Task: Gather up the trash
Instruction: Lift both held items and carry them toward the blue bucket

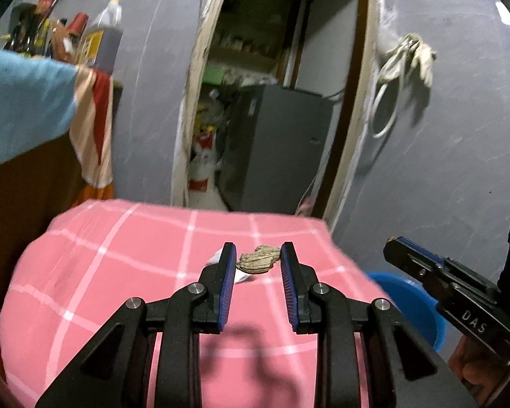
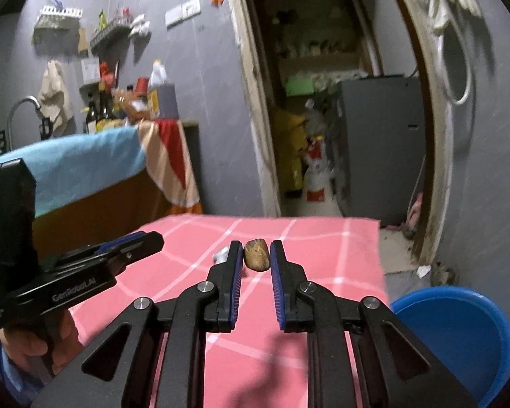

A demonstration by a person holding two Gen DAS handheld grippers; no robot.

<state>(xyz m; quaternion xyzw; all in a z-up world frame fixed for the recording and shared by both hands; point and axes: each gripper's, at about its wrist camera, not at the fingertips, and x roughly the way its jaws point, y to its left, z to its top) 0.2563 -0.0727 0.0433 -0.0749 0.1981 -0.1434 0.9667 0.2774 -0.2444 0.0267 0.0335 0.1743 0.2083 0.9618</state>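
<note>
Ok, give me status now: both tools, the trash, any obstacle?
Left tool open, right tool open. Crumpled brown paper wad untouched on pink checked cloth. Nothing blocking.

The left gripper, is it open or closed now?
Open. The left gripper shows a clear gap between its fingers, and the brown crumpled wad lies beyond, not gripped.

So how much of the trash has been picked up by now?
Nothing looks collected yet. Both tools, left tool and right tool, are open and empty. A brown crumpled wad and a whitish scrap lie on the pink cloth; the blue bin waits beside it.
</note>
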